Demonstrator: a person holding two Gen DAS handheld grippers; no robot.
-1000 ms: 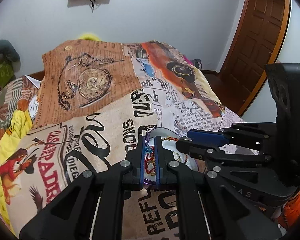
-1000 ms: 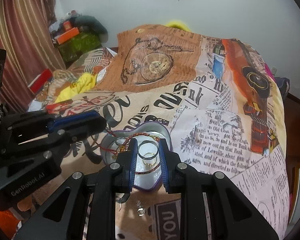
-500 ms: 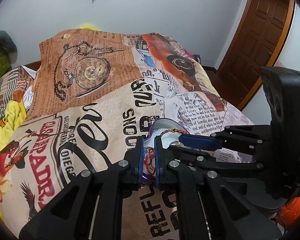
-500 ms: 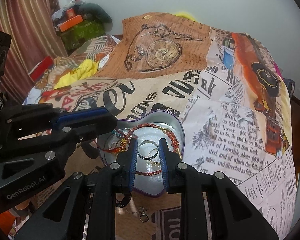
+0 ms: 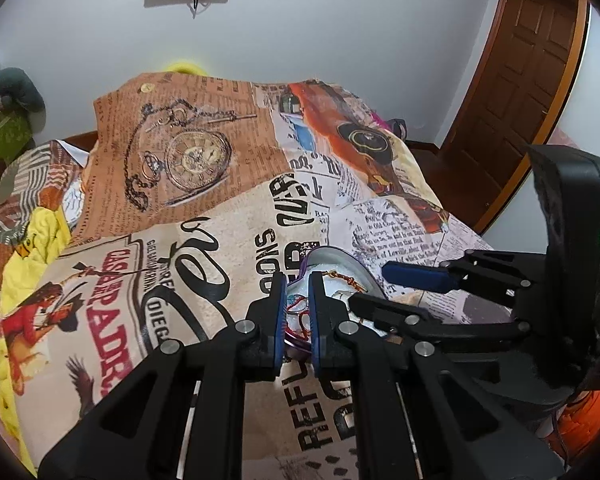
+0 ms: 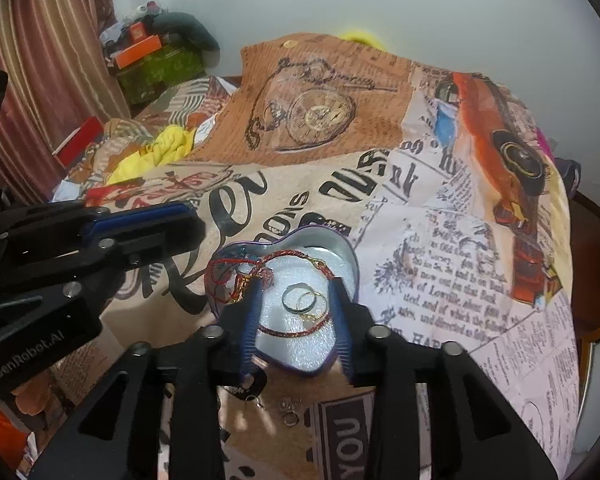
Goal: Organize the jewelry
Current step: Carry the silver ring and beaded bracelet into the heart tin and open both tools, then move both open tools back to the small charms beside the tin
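tin (image 6: pixel 342 250), heart-shaped, purple wall, sits open on the bedspread (image 6: pixel 440 208) near its front edge, white foam lining inside. on the foam: two rings (image 6: pixel 300 300), one silver and one thin gold, overlapping, near the middle. a red cord bracelet (image 6: pixel 292 330) loops around below them, and a second red-and-gold cord (image 6: pixel 296 255) arcs across the upper part of the tin. a tangle of red thread (image 6: pixel 224 280) lies at the tin's left side, spilling over the rim.

right gripper (image 6: pixel 294 320) hovers over the tin, fingers spread wide, one each side of the rings, nothing between the pads. can't tell whether the tips touch the foam.

left gripper (image 5: pixel 298 312) is at the tin's (image 5: pixel 340 258) near-left rim, fingers narrow with a small gap. red thread (image 5: pixel 300 312) shows in that gap, but can't tell whether the pads actually pinch it or it just lies behind them. from the right camera this gripper (image 6: pixel 188 220) sits just left of the tin, tips close to the rim.

off the tin, on the bedspread just in front of it: a few small loose metal pieces (image 6: pixel 288 412), look like rings or earrings, too small to tell.

around: bedspread has newspaper, pocket-watch and car prints. clutter (image 6: pixel 148 52) piled at far left by a striped curtain (image 6: pixel 40 60), wooden door (image 5: pixel 520 100) at right.
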